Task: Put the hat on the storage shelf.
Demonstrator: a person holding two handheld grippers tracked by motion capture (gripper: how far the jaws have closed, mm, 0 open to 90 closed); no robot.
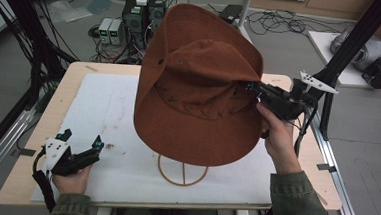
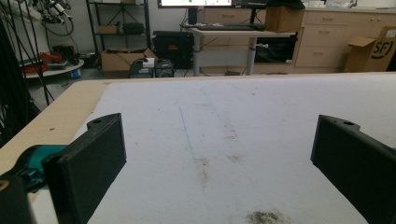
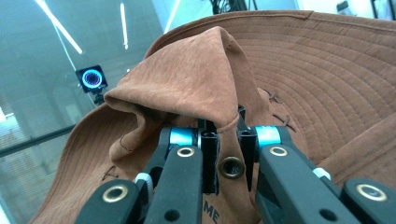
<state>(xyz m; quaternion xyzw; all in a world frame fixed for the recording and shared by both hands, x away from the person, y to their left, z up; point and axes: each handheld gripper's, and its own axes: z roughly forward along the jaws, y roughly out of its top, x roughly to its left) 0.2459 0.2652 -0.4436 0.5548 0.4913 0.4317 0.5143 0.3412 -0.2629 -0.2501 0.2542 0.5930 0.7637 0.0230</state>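
Note:
A rust-brown brimmed hat (image 1: 200,83) hangs tilted above the white mat, over a round wire stand (image 1: 182,171). My right gripper (image 1: 253,89) comes in from the right and is shut on a fold of the hat's crown. In the right gripper view the pinched cloth (image 3: 226,123) rises between the two black jaws, with a metal eyelet (image 3: 230,167) just below. My left gripper (image 1: 82,140) rests on the mat at the front left, held by a hand. Its jaws stand wide apart in the left gripper view (image 2: 217,154), with nothing between them.
The white mat (image 1: 108,112) covers a wooden table (image 1: 70,80) and carries a few dirty marks (image 2: 261,217). Black frame posts (image 1: 350,47) rise at the right edge. Cables, boxes and equipment lie on the floor beyond the table's far side.

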